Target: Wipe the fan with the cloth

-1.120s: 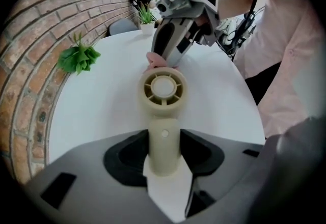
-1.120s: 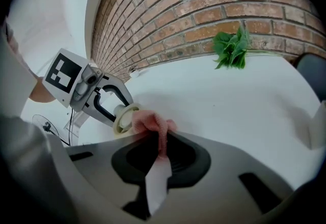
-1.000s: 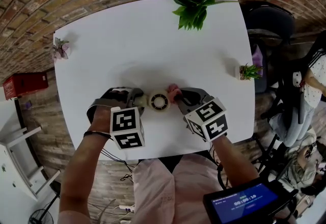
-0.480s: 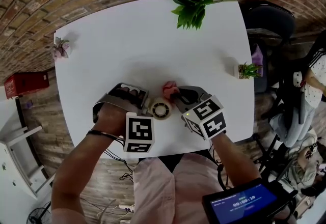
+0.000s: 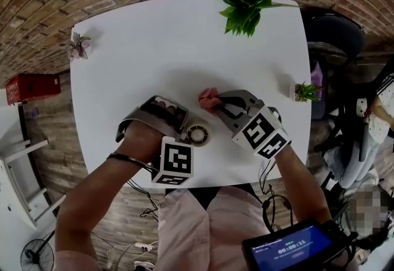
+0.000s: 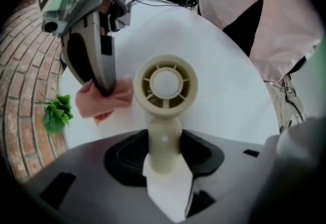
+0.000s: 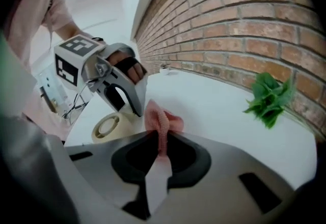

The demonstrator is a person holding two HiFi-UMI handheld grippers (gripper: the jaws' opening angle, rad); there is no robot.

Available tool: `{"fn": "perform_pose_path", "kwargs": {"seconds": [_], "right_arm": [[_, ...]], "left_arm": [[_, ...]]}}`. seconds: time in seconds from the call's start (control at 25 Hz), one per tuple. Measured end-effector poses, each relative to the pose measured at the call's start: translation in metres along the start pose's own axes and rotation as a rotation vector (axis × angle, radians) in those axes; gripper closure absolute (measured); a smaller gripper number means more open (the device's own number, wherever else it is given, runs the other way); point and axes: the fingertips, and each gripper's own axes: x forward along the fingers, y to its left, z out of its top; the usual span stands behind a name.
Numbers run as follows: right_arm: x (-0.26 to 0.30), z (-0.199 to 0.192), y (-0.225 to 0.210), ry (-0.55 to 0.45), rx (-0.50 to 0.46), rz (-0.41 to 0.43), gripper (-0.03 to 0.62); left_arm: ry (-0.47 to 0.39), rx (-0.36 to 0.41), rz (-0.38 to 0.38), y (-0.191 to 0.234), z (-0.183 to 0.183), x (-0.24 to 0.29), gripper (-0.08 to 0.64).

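A small cream fan (image 6: 164,84) sits at the near middle of a white bench (image 5: 154,48), with its round head facing up. The left gripper (image 6: 165,164) points down, its fingers closed on the fan's handle. A pink cloth (image 6: 104,98) lies just beside the head's rim, pinched in the narrow fingers of the right gripper (image 7: 159,159). Whether cloth and fan touch cannot be told. The wiping seems to be under way. The next move likely calls for pressing the cloth onto the rim and sweeping round it while the left gripper holds the fan steady. A leafy plant (image 5: 246,8) stands at the bench's far edge.

Cloth (image 5: 209,99) sits just beside the fan (image 5: 198,135), over the table (image 5: 154,48)
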Motion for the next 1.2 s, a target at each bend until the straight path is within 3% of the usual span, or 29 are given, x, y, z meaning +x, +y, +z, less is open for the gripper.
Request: {"fn": "perform_pose_path", "kwargs": {"seconds": [0.36, 0.6, 0.8, 1.2], "right_arm": [[0.022, 0.006, 0.045, 0.023, -0.519, 0.307, 0.548], [0.027, 0.009, 0.051, 0.057, -0.707, 0.409, 0.552], [0.010, -0.001, 0.051, 0.089, -0.689, 0.456, 0.554], [-0.014, -0.028, 0.058, 0.063, -0.482, 0.435, 0.553]], "left_arm": [[-0.001, 0.006, -0.007, 0.000, 0.000, -0.002, 0.365], [0.001, 0.008, -0.005, 0.001, -0.003, -0.001, 0.365], [-0.017, -0.068, -0.040, 0.000, -0.004, 0.000, 0.365], [-0.029, -0.276, -0.046, 0.004, -0.010, 0.000, 0.365]]}}
